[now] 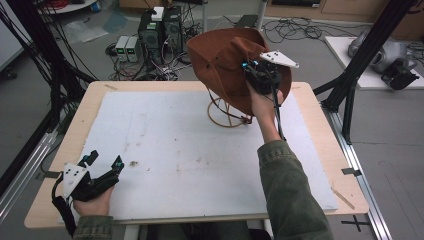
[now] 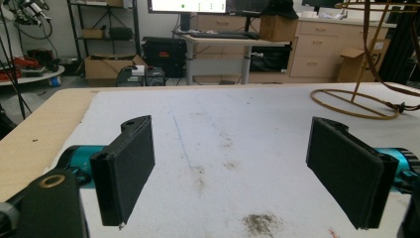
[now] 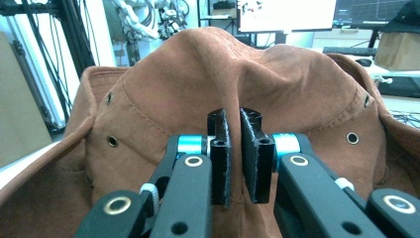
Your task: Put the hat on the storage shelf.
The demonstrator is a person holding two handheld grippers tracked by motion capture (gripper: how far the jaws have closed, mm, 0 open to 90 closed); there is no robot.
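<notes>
The right tool [image 1: 261,75] pinches a fold of the brown hat [image 1: 225,60], held aloft over the wire stand [image 1: 227,112] at the bench's [image 1: 60,145] far side, seemingly not yet seated, while the left tool [image 1: 102,165] rests released near the front edge.

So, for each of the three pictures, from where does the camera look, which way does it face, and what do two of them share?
High view: above the person's side, looking forward and down on the table; both forearms, left gripper and right gripper show.
Left gripper view: low over the table, looking along its open jaws toward the wire stand.
Right gripper view: raised, looking along jaws pinched on a fold of the brown hat.
Shared: the high view and the left gripper view both show the stand.
</notes>
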